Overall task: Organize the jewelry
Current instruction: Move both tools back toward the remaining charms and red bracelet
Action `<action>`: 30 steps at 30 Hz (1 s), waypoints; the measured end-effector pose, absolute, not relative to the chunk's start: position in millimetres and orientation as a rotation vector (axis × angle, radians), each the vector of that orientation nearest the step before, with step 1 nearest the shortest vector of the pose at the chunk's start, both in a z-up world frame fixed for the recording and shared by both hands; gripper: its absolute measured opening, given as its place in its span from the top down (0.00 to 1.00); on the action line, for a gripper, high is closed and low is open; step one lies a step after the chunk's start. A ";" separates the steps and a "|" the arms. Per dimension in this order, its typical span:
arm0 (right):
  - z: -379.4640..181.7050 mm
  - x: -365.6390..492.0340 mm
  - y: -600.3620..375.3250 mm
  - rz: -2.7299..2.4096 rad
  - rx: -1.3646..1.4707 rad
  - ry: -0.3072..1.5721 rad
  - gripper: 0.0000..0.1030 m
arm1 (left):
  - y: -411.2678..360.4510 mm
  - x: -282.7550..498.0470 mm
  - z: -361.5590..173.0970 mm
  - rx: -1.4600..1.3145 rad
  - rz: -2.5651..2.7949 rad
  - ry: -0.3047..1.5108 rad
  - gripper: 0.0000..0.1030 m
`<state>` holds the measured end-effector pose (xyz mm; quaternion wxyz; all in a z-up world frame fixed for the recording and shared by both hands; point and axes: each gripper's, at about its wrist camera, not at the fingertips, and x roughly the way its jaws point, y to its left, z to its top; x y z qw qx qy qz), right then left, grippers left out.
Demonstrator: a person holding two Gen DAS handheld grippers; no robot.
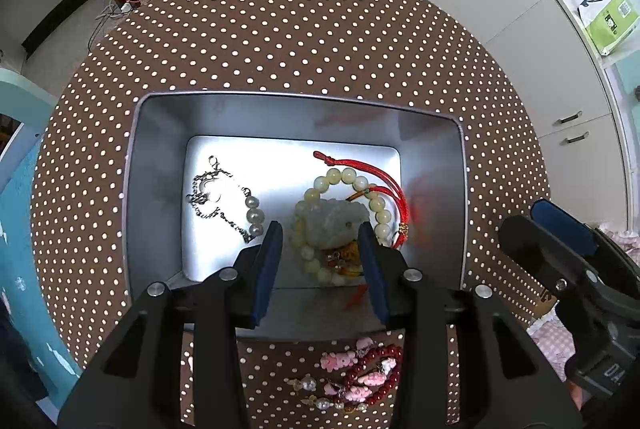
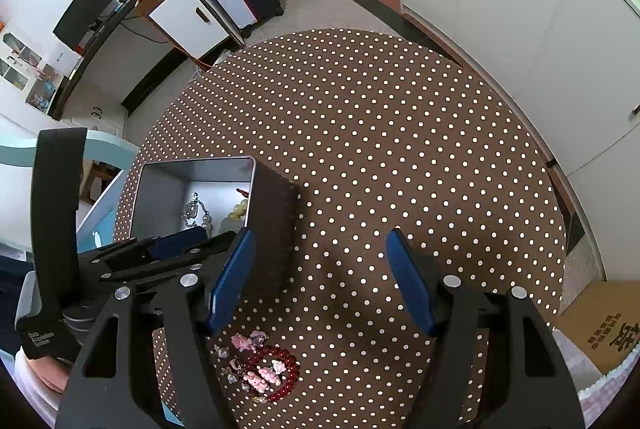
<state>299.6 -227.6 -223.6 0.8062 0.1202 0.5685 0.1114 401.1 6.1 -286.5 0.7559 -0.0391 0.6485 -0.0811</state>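
Observation:
An open silver tin box [image 1: 160, 117] stands on the dotted table. Inside lie a pale jade bead bracelet with a carved pendant and red cord [image 1: 340, 213] and a silver chain with pearls [image 1: 228, 201]. My left gripper [image 1: 320, 241] is open and empty, hovering over the box above the jade bracelet. A red bead bracelet with pink charms [image 2: 268, 373] lies on the cloth in front of the box, also in the left wrist view [image 1: 360, 377]. My right gripper [image 2: 320, 269] is open and empty above the table, right of the box [image 2: 272, 213].
The round table has a brown cloth with white dots [image 2: 380, 133]. White cabinets [image 2: 520, 9] stand behind on the right, a cardboard box [image 2: 600, 329] on the floor at right, and a light blue chair [image 1: 24, 157] at left.

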 end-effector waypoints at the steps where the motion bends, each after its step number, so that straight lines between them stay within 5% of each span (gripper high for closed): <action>1: -221.2 298.4 -227.1 0.240 0.254 1.211 0.37 | 7.3 399.6 -283.0 -0.087 -0.176 1.407 0.61; 19: -209.4 228.8 -223.3 0.228 0.194 1.179 0.29 | 41.5 317.7 -219.8 -0.107 -0.191 1.268 0.53; 30: -264.1 185.5 -195.6 0.242 0.056 1.266 0.30 | 51.9 263.4 -257.8 -0.101 -0.126 1.377 0.53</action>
